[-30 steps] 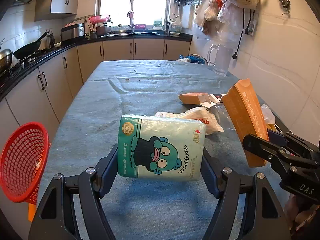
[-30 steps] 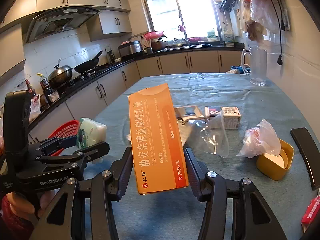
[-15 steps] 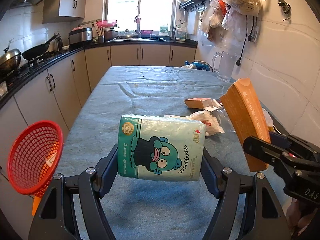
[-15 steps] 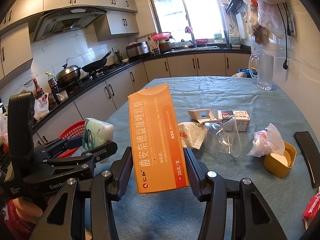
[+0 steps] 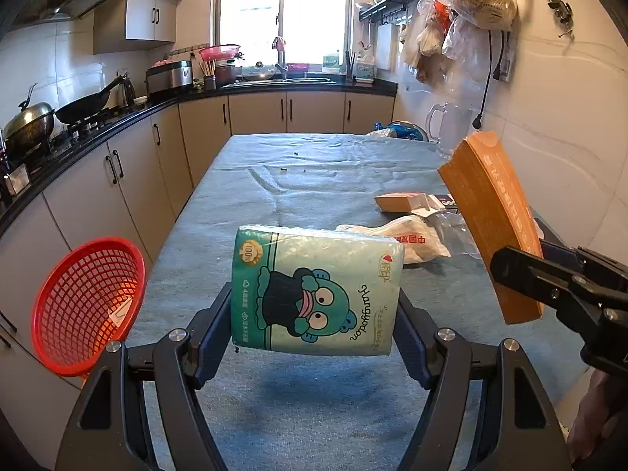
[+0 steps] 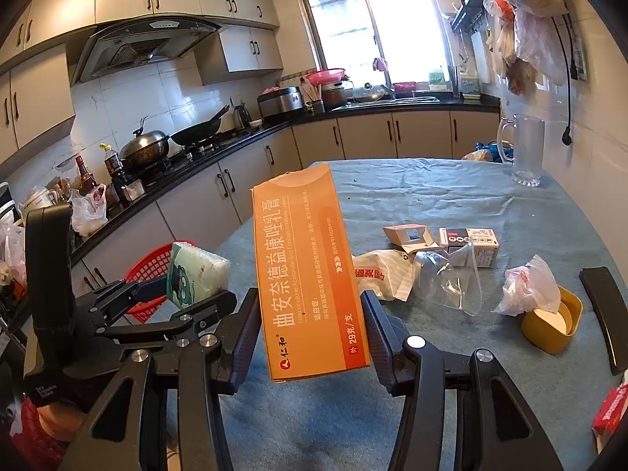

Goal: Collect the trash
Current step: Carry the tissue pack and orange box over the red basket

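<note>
While both hands have risen a little from the bench (image 5: 314, 180), the left gripper (image 5: 316, 310) fingers pinch the tissue pack (image 5: 314, 290) and the right gripper (image 6: 310, 325) fingers pinch the orange box (image 6: 306, 271). Left of the left fingers, the red basket (image 5: 84, 306) holds only a paper scrap, ready for both items.

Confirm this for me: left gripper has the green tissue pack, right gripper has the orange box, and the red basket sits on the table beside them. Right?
Not quite. The red basket is not on the table; the left wrist view shows it off the table's left edge. The rest holds: the left gripper grips the green tissue pack, and the right gripper grips the orange box.
</note>
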